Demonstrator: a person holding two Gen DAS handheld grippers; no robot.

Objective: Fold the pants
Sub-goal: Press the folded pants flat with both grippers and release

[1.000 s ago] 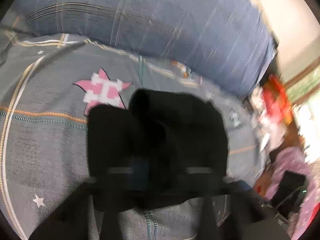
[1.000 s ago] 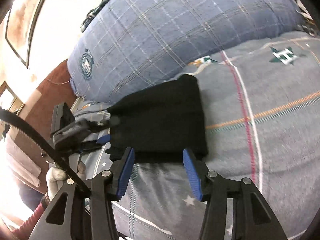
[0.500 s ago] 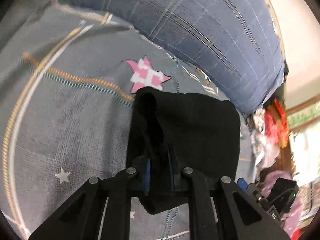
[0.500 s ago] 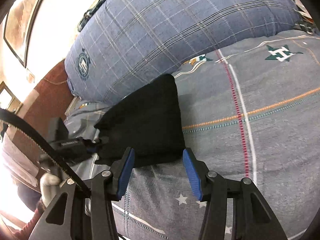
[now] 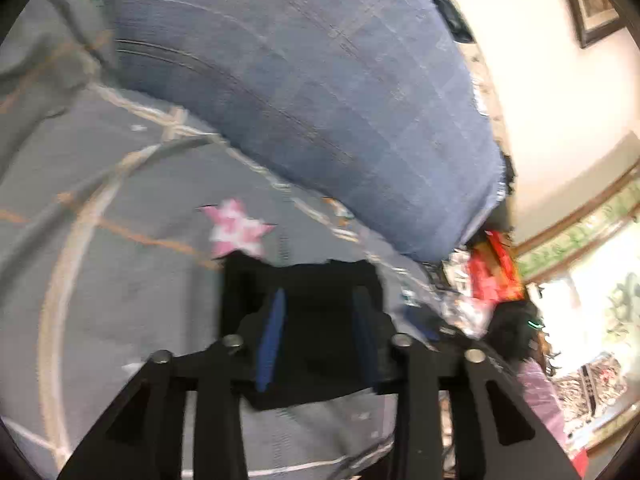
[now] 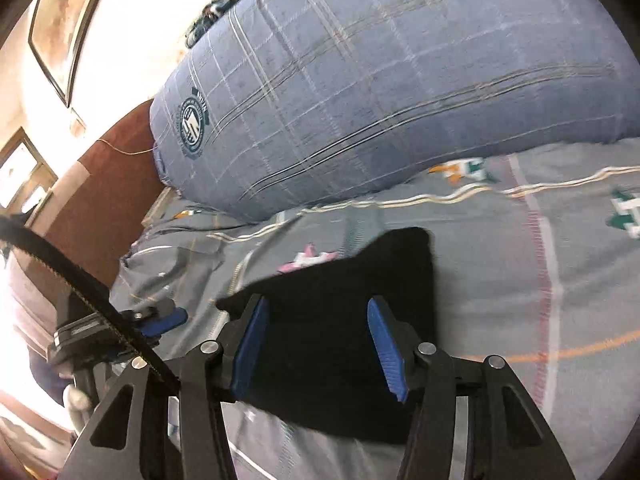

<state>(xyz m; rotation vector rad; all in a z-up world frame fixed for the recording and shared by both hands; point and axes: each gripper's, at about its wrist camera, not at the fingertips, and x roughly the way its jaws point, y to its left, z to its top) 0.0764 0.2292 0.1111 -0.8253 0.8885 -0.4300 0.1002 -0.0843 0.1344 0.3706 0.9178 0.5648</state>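
The black pants (image 6: 400, 276) lie folded into a compact block on the grey star-print bedsheet (image 6: 520, 280). My right gripper (image 6: 316, 308) hovers open over the block's near edge, and its blue pads (image 6: 384, 344) do not press the cloth. My left gripper (image 5: 320, 296) is opening, with the black pants (image 5: 244, 280) showing below and between its fingers but not pinched. In the right wrist view, the left gripper (image 6: 160, 320) sits just off the left edge of the pants, apart from them.
A bulky blue plaid quilt (image 6: 380, 80) lies along the far side of the bed, close behind the pants. A brown headboard (image 6: 100, 208) stands at the left. Red packets and clutter (image 5: 496, 276) crowd the bedside beyond the mattress edge.
The left gripper was shut on a fold of the pants; it has let go, spread its jaws and drawn back. The right gripper has shifted so the pants lie under its fingers.
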